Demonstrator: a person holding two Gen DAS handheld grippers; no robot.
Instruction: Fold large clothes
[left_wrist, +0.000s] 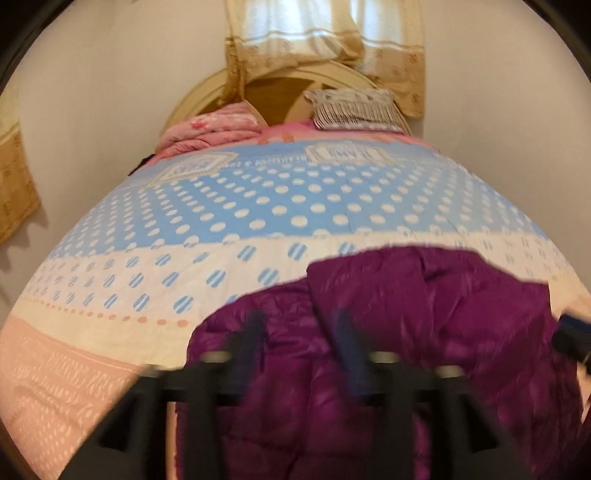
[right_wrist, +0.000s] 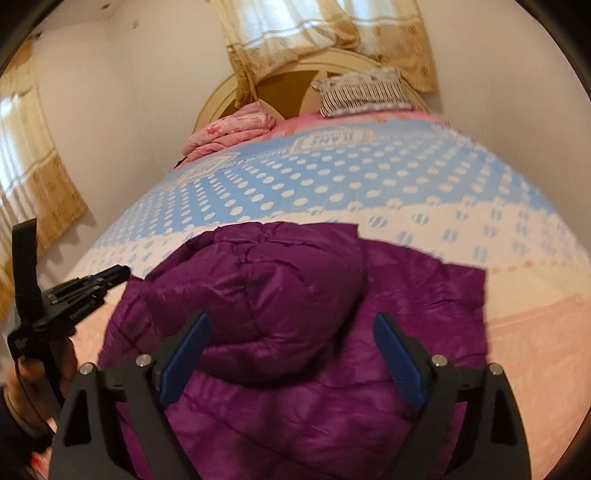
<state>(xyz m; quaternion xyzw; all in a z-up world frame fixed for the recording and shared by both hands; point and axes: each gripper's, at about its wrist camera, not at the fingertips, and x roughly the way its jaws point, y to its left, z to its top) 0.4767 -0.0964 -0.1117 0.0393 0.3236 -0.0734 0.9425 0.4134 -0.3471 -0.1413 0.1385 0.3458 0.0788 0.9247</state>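
Between your right gripper's (right_wrist: 291, 347) widely spread, empty fingers lies the folded purple puffer jacket (right_wrist: 295, 295), on the bedspread (right_wrist: 369, 177). Your left gripper (left_wrist: 299, 328), blurred, shows parted fingers over the jacket's left half. At 12 o'clock sits a striped pillow (right_wrist: 364, 92).

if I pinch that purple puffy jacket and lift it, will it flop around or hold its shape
The jacket would probably flop and drape: it already lies in soft rumpled folds on the bed. Its shiny quilted shell hints it may slip between the fingers. The puffy padding suggests it is light for its bulk.
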